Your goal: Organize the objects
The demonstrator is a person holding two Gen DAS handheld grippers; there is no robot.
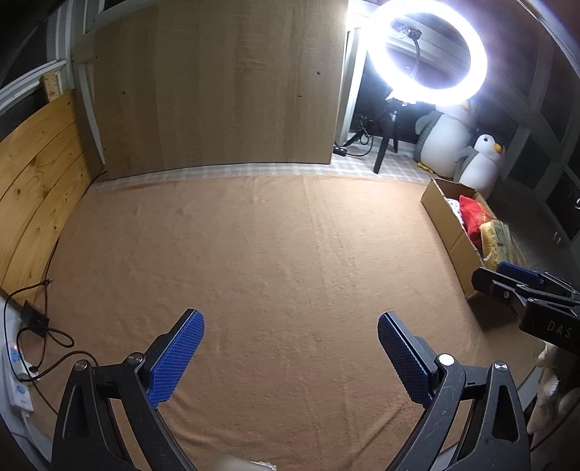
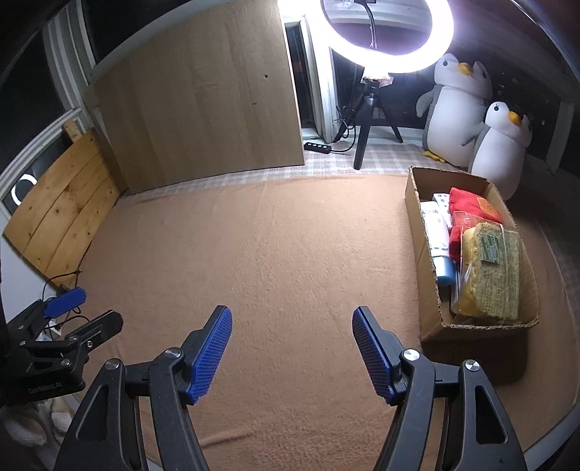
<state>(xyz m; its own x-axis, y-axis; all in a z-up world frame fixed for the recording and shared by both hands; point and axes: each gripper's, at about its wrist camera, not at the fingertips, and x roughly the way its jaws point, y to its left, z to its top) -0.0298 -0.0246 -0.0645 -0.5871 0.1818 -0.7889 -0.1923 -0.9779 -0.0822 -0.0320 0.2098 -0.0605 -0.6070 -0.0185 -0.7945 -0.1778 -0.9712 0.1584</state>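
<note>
Far left: pine plank panel [image 2: 61, 213] leaning at the wall, cables and a white power strip [image 1: 14, 380] at the edge of the tan blanket [image 2: 282, 253] covering the surface. Left hand-held gripper [image 1: 290, 357] hangs over bare blanket, jaws apart, nothing between the blue pads [image 1: 177, 358]. Large light-wood board [image 2: 203, 98] upright behind. Right hand-held gripper [image 2: 291, 353] also over bare blanket, jaws apart, empty. Ring light [image 2: 388, 32] lit on a tripod at the back. Right side: open cardboard box [image 2: 427, 275] on the blanket, holding white tubes [image 2: 436, 239], a red pouch [image 2: 471, 206] and a yellow bagged pack [image 2: 489, 271]. Two penguin plushies [image 2: 471, 119] behind the box.
</note>
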